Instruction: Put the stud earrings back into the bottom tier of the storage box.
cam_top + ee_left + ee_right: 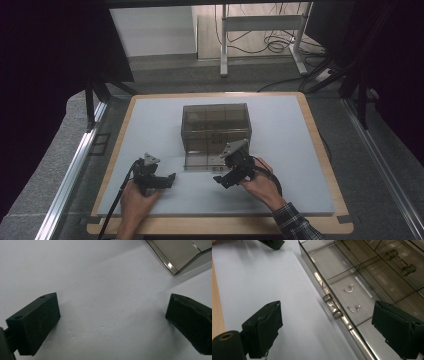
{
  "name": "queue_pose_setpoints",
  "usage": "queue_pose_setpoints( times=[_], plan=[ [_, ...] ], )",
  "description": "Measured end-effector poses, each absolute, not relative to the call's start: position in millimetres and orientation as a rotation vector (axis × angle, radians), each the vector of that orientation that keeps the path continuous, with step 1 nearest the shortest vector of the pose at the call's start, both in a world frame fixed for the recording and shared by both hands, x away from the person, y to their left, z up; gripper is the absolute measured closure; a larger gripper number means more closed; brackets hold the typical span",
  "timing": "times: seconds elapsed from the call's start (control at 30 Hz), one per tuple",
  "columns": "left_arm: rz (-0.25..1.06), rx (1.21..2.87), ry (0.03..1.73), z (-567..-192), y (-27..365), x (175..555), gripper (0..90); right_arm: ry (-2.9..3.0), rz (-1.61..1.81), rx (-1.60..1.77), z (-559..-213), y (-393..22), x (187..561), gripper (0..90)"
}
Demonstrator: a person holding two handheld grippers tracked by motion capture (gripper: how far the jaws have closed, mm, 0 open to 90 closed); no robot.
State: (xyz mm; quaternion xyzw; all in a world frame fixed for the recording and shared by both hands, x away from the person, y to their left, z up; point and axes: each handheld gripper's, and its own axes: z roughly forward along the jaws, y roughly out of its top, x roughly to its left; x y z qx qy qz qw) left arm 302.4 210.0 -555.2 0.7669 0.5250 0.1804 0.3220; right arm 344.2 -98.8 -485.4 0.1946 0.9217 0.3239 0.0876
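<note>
Right gripper view showed your right gripper [325, 323] spread wide, gripping nothing, straddling the pulled-out drawer's handle [332, 307] of the smoky drawer box [215, 128] mid-surface, handle axis crossing the gap; left gripper [110, 322] gaped empty, farther off.

Readable text: none in any view.
Organizer box [216, 131]: dark marks on front wall, too small/blurred to read.
Drawer [352, 297]: plain smoked plastic, no label or no.
Mat [280, 165]: blank, no print.
Gripper jaws: plain black, no brand or markings legible.
</note>
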Motion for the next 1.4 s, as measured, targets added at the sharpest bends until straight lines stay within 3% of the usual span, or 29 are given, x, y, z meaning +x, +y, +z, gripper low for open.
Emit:
queue_pose_setpoints(
  times=[1.4],
  plan=[
    [0.473, 2.021, 1.376, -555, 210, 302, 0.0, 2.680, 0.999, 0.662, -491, -150, 315, 7.5]
  ],
)
